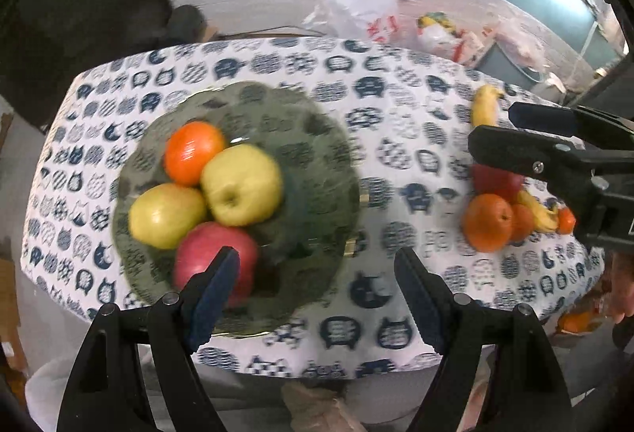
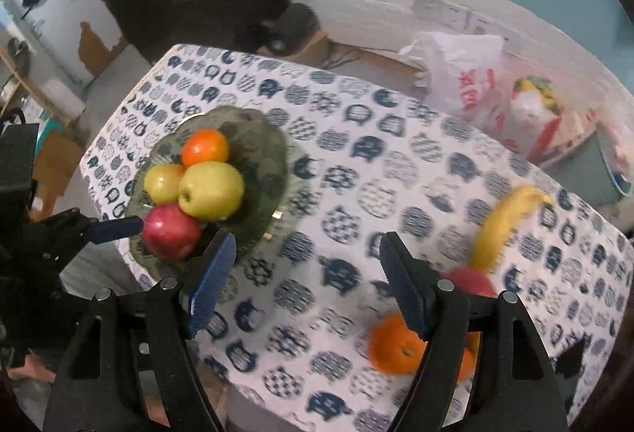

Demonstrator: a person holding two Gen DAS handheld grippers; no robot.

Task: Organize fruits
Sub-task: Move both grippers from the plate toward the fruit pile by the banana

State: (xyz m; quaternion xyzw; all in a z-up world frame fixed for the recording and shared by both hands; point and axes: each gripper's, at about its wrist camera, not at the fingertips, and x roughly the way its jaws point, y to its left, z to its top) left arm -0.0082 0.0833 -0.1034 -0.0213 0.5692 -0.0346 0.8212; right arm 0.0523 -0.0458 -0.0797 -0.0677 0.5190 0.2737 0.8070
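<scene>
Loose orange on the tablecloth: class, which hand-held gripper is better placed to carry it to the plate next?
Probably right. The right hand-held gripper stands open and empty with the loose orange beside its fingertip; the left hand-held gripper hangs over the plate.

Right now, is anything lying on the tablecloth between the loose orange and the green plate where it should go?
Nothing visible does. Between the orange and the green plate there is only bare tablecloth. The banana and the red apple lie on the far side, away from that path.

I see a green plate (image 1: pixel 317 138), yellow apples (image 1: pixel 241 184), a red apple (image 1: pixel 214 253), an orange (image 1: pixel 193 151) at 11 o'clock, and a navy cat-print surface (image 1: pixel 396 162).
</scene>
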